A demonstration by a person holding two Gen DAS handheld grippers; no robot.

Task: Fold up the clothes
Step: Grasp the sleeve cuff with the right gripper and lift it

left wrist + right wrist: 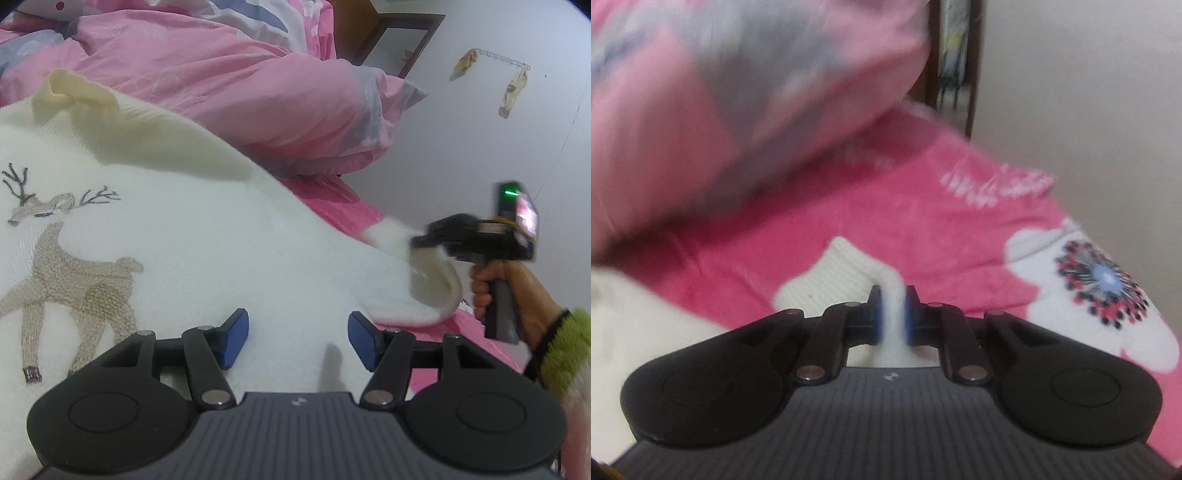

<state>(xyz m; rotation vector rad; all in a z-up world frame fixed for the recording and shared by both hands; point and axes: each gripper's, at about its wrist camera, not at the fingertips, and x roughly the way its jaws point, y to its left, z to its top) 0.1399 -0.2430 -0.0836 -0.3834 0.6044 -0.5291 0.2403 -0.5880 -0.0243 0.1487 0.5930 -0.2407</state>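
Observation:
A white knit sweater (207,236) with a tan reindeer (70,280) lies spread on the bed, its cream collar (77,92) at the far left. My left gripper (297,338) is open and empty, its blue pads (234,338) just above the sweater's body. My right gripper (893,314) is shut on the sweater's sleeve (846,273) and lifts it off the pink sheet. It also shows in the left wrist view (424,240) at the sweater's right edge, holding the sleeve end (391,236).
A pink duvet (229,85) is heaped behind the sweater. The pink sheet (923,221) with a white flower print (1100,284) covers the bed. A white wall (480,140) with a hook rail (498,59) stands to the right.

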